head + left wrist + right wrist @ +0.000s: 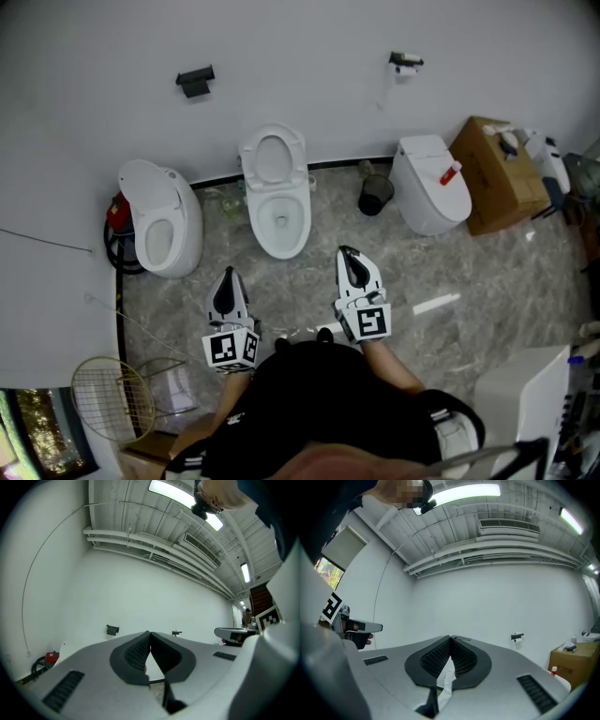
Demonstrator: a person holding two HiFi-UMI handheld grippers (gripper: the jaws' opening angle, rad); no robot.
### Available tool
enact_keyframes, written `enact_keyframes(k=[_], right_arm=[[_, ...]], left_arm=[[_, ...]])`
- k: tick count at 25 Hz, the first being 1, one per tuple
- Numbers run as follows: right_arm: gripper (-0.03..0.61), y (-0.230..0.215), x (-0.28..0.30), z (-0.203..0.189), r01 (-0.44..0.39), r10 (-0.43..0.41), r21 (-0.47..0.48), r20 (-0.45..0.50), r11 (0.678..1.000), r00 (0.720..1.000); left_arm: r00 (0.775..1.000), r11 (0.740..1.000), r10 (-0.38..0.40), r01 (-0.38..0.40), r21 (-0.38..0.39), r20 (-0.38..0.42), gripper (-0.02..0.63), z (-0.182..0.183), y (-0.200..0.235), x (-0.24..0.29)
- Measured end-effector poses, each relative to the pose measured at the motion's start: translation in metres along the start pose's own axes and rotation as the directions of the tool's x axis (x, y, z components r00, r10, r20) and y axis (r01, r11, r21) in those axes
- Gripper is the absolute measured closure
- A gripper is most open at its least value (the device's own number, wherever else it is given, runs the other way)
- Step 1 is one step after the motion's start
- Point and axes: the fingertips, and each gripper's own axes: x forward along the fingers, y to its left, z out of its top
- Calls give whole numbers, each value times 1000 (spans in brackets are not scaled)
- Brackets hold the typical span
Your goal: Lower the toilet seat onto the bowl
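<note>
White porcelain times three here, but the one that matters is the middle toilet (278,197) against the wall (309,66), straight ahead of the person. Its toilet seat (273,157) stands up as a ring leaning back toward the wall, with the bowl (282,223) open below it, so nothing's lowered yet as far as I can tell. The left-hand toilet (161,225) and the closed right-hand toilet (429,184) aren't part of this, I'd guess. Both tongs are well short of the seat, hovering over the grey marbled floor (487,272). The left tongs (229,277) are pinched fully together with nothing between the pads, and it's the same story for the right tongs (350,253): tips meeting, empty, touching nothing. How I'd do it: step in closer, bring one pair up to the far edge of the raised ring and nudge it forward off the wall with the closed tips. Then ride it down slowly so it doesn't slam on the porcelain. Closed tips are fine for pushing, though opening up and pinching the rim would probably give more control on the way down. The main risk I see is the slick seat slipping off the tips halfway.
</note>
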Motion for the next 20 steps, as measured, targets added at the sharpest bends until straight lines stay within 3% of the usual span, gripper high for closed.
enact_keyframes(k=[9,14,20], right_arm=[[565,-1,1,0,8,-8,-3,-10,1000,1000],[560,-1,3,-1,5,-5,-6,-16,1000,1000],[511,-3,4,-4,11,-12,-15,-25,1000,1000]], left_arm=[[1000,999,-14,14,29,1,603,2,-4,1],[1000,1000,-17,17,10,-5,559,0,-5,4],[1000,1000,-9,9,29,-12,505,1,-3,6]])
